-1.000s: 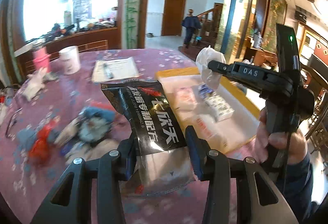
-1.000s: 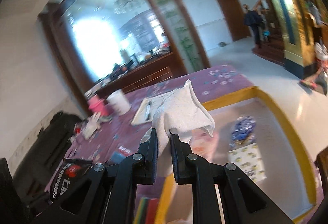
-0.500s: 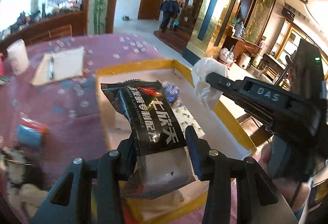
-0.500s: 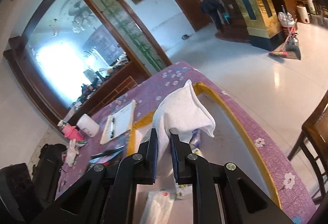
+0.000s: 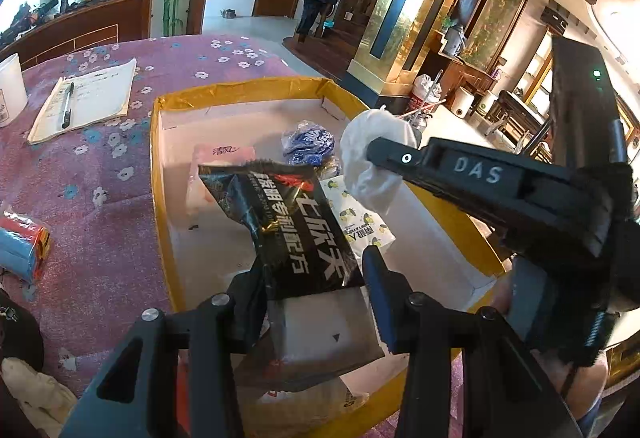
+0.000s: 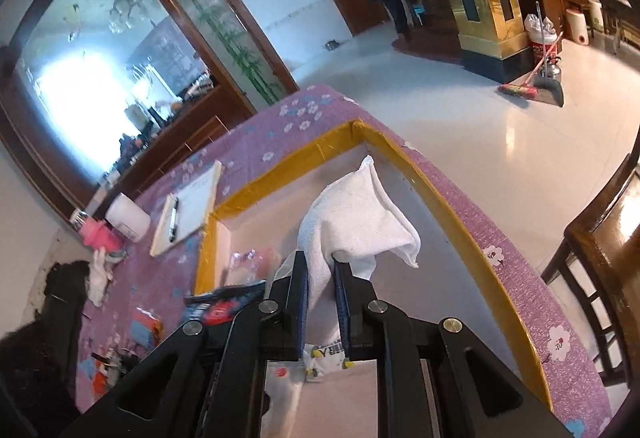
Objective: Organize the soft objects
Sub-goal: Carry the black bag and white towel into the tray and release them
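Where visible, yellow-rimmed tray [image 5: 156, 173] with blue pouch [image 5: 308, 141], apparently tissue packs [image 5: 360, 222].

Notepad [image 5: 86, 99] with pen [image 5: 67, 105], broom [image 6: 528, 79]

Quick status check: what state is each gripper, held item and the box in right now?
left gripper: shut on black packet
black packet: held above the box
right gripper: shut on white cloth
white cloth: pinched, hanging over the box
yellow-rimmed box: open, several packets inside
pen: lying on the notepad
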A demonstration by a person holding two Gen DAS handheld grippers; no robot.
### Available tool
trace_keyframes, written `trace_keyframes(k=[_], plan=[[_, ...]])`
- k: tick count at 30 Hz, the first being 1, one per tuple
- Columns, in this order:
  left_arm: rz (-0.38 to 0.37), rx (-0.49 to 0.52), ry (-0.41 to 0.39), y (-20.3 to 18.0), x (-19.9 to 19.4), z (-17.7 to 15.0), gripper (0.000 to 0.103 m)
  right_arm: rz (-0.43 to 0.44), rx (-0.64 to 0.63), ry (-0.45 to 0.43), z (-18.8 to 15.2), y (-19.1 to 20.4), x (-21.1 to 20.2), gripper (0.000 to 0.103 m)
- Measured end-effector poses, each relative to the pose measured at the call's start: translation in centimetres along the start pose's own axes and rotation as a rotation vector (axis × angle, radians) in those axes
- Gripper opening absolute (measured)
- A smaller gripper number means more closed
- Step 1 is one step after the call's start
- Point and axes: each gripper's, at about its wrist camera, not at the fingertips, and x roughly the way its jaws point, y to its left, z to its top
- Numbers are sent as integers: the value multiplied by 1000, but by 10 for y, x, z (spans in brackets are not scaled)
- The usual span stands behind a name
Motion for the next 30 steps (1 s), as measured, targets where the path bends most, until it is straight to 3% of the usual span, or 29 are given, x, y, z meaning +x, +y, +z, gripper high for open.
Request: trace_keyframes(k=[4,6,8,10,19,25,30], plan=[[-5,-10,-5,1,-2,-1,52,-17,11,1,0,-2,2,16],[1,-6,-20,-1,-5,0,59,-22,18,1,0,-3,2,23],[4,-2,-35,-3,-9,0,61,-24,26,-8,-1,-1,1,39],[6,2,-38,-5,-12,1,61,-27,27,-26,0,1,-3,48],[27,7,-42,-9,-30,3,61,1,15,-80,-1,8,-16,48],[76,39,-53,-5,-63,-8,62,17,-20,-81,-2,18,-17,48],[102,24,-82,19,-101,-29,64,25,-71,-83,-8,30,-15,48]])
